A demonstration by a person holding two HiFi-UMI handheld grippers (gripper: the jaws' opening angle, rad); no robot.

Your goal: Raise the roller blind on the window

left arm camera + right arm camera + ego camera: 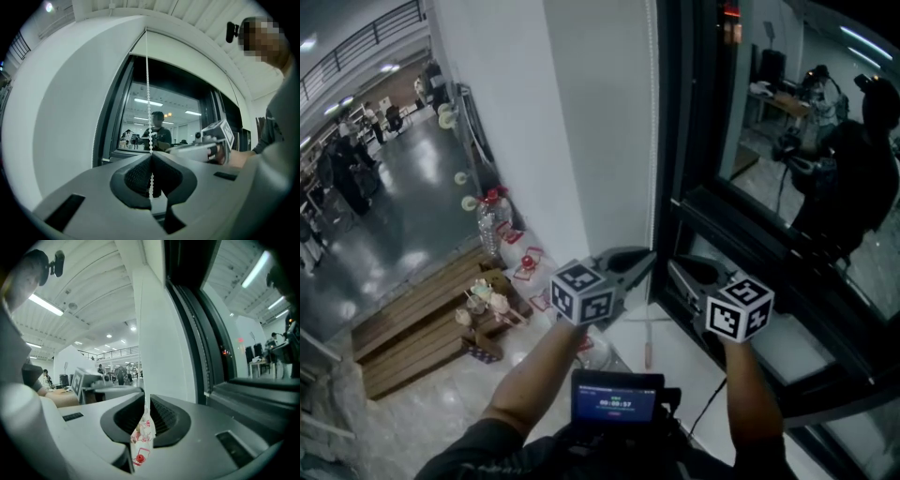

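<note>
A white bead chain (654, 141) hangs down the left edge of the dark window (787, 141). My left gripper (647, 257) reaches level toward the window and is shut on the chain. In the left gripper view the beads (148, 93) run straight down into the closed left gripper (151, 157) and out below it. My right gripper (673, 268) sits just to the right of the chain. Its own view shows the right gripper (144, 401) slightly open, with only the floor below seen through the narrow gap. The blind itself is not clear in any view.
A white sill (675, 347) runs below the black window frame (680, 122), with a white wall (591, 122) to its left. Far below at left lie wooden steps (412, 328) and a glossy floor with people. A small screen (617, 398) sits at the person's chest.
</note>
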